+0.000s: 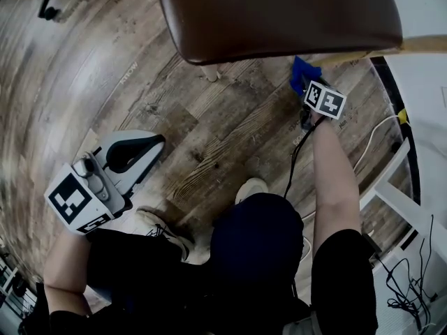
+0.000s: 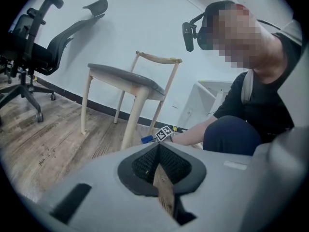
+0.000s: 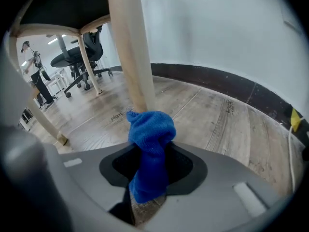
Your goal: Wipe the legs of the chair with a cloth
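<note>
The blue cloth (image 3: 150,129), clamped in the right gripper (image 3: 149,170), seemingly touches the chair leg (image 3: 131,52); best press firmly and stroke lengthwise. The left gripper (image 2: 161,178) sits closed, empty.

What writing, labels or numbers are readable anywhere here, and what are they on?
"plan": printed on the wood floor in the right gripper view, beside the chair leg; the blue cloth hides anything that follows.
Floor print in the head view: too blurred to read.
Marker cubes on the grippers: black-and-white square patterns, no letters or numbers.
</note>
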